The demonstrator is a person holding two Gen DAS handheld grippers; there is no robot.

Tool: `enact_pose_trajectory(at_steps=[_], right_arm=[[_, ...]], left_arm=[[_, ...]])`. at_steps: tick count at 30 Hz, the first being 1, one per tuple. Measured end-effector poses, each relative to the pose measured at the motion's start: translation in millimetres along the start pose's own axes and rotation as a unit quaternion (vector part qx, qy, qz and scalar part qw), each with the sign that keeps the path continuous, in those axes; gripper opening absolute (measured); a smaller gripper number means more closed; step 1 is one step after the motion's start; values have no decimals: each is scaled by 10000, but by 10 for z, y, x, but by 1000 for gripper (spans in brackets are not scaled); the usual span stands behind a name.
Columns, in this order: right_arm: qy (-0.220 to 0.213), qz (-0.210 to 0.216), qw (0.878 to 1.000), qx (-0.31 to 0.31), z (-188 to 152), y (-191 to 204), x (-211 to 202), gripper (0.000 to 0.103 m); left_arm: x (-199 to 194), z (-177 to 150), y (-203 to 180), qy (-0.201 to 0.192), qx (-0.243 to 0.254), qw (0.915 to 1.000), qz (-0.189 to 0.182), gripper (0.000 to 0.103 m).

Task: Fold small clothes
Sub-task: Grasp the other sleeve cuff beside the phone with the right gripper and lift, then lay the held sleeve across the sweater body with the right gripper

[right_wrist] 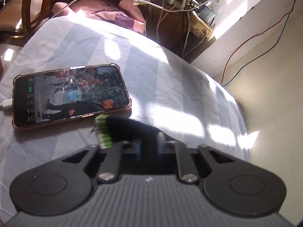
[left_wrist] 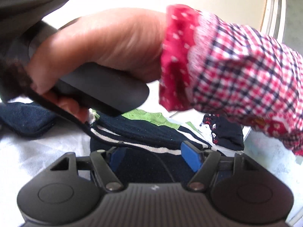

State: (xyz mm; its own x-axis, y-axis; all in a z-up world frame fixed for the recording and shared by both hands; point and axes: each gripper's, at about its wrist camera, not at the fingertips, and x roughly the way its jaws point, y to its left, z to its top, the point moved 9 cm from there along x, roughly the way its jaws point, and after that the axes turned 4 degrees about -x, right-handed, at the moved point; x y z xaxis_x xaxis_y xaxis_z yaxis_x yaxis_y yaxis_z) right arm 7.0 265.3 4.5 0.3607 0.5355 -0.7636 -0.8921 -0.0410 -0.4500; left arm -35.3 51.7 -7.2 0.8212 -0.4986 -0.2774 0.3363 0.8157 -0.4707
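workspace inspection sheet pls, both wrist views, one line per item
surface: pale striped sheet, patches of sunlight on it
job's things: navy garment with white and green stripes under the left tool; dark piece with a green and white edge in the right tool
clutter: phone, screen lit, beside the dark piece; a second navy item with red print
grippers: left tool open over the navy garment; right tool shut on the dark piece
cables: white plug in the phone's end; red and green wires on the wall
surroundings: hand and checked sleeve; wooden chair
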Motion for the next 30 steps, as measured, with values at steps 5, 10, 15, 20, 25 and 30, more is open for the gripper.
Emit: enact_pose_trajectory(at_steps=[5, 10, 15, 20, 25, 30], right_arm=[[-825, -653, 9843, 1417, -38, -725, -611, 10], [-1376, -1720, 9130, 3435, -994, -1646, -1550, 10], [-1085, -2592, 8244, 4914, -2543, -1676, -2194, 11], [-507, -2419, 7386, 6273, -3959, -982, -2292, 40], [-664, -2868, 6539, 6969, -4694, -637, -2692, 53], [-917, -2812, 6890, 6617, -4475, -681, -2717, 53]], left_arm=[[10, 6, 11, -34, -25, 10000, -28, 67], [-21, 2, 11, -93, -15, 9999, -52, 69], [-21, -12, 10, 30, 1, 9999, -98, 71], [102, 39, -32, 455, 196, 9987, -101, 71], [532, 478, 19, 738, 295, 9956, 496, 71], [1124, 757, 331, 717, -146, 9922, 1009, 61]])
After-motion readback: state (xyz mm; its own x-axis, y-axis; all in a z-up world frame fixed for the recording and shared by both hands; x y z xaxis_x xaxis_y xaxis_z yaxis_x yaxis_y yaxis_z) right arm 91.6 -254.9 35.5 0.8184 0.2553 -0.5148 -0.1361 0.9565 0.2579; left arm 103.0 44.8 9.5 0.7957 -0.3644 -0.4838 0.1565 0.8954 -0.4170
